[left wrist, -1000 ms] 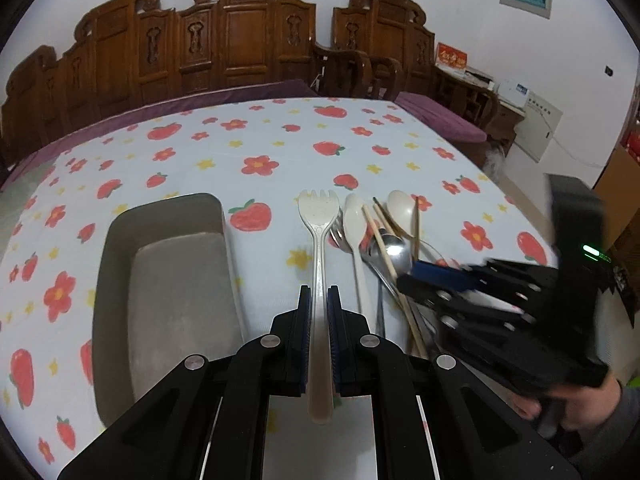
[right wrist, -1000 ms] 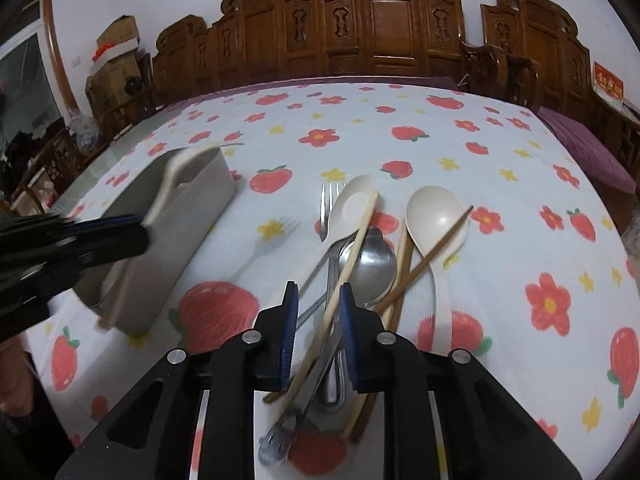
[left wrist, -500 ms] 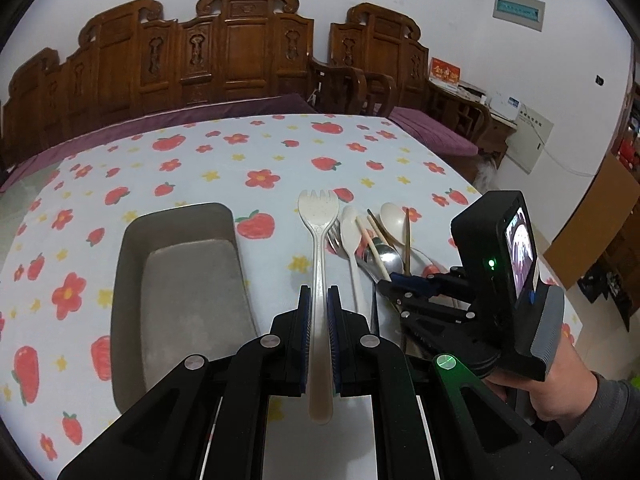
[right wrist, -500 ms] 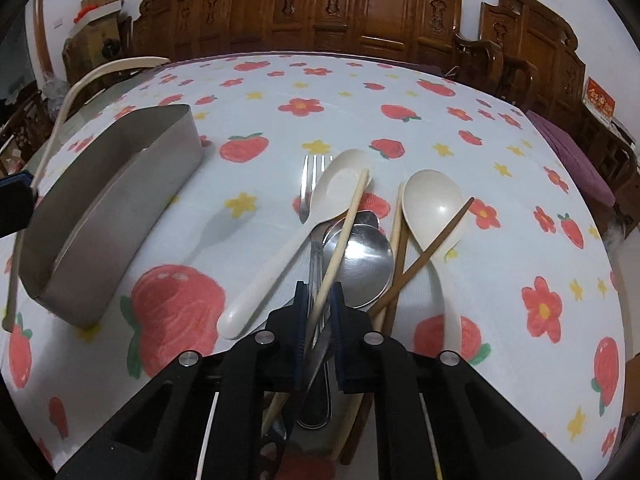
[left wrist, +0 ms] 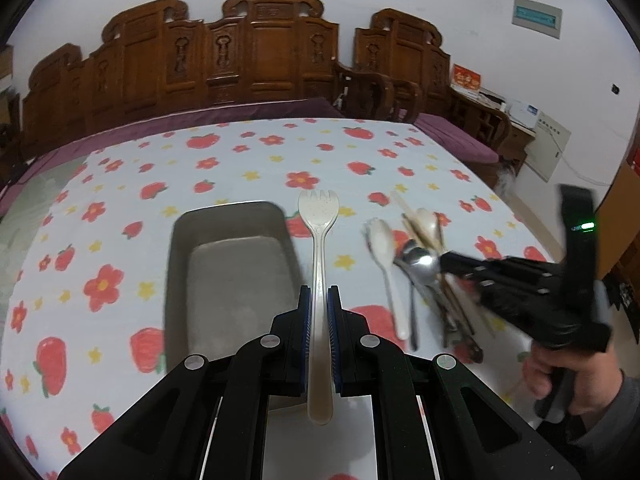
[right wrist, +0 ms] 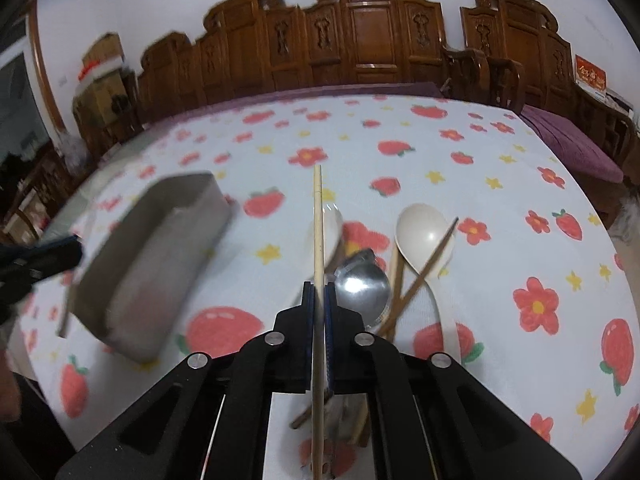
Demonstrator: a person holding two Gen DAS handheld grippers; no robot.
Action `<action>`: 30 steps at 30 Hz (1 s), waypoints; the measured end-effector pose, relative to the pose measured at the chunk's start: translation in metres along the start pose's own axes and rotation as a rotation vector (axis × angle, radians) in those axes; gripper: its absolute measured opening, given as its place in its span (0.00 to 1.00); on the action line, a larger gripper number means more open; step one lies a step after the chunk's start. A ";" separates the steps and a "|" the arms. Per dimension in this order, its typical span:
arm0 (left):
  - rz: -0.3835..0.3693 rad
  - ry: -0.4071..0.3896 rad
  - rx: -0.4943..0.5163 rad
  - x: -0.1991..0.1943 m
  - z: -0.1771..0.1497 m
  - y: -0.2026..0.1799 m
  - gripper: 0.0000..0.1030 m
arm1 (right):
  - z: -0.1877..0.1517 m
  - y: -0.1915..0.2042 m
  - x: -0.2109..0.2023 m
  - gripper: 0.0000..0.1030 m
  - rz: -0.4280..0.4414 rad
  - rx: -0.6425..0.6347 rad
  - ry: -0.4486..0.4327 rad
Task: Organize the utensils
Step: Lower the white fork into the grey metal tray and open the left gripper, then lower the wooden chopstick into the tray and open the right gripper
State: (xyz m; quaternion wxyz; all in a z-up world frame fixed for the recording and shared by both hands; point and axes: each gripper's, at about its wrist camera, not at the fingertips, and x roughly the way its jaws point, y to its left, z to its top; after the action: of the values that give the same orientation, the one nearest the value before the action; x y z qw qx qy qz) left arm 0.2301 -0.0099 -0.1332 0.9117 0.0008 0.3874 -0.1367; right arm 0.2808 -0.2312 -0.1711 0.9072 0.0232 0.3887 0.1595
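My left gripper is shut on a cream plastic spork, held above the table beside the right edge of the grey metal tray. My right gripper is shut on a pale wooden chopstick, lifted above the utensil pile. The pile holds a metal spoon, a cream ladle spoon, a white spoon and dark chopsticks. The tray also shows in the right wrist view, to the left. The right gripper shows in the left wrist view, over the pile.
The table carries a white cloth with strawberries and flowers. Carved wooden chairs line the far side. A purple bench cushion lies beyond the right edge.
My right gripper has closed on the pale chopstick and lifted it off the pile. My left gripper, still holding the spork, has shifted toward the tray.
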 end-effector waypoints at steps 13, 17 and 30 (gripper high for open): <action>0.068 0.087 -0.073 0.036 -0.004 0.053 0.07 | 0.003 0.020 -0.016 0.06 0.077 -0.021 -0.047; 0.078 0.113 -0.079 0.048 -0.005 0.057 0.07 | 0.001 0.029 -0.014 0.06 0.080 -0.044 -0.039; 0.102 0.096 -0.108 0.043 0.007 0.071 0.28 | 0.014 0.052 -0.014 0.06 0.165 -0.012 -0.015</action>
State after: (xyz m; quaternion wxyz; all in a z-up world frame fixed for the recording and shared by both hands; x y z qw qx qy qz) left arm 0.2812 0.0468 -0.1656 0.8965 -0.0222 0.4372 -0.0689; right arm 0.2679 -0.1850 -0.1432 0.8941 0.0509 0.3775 0.2357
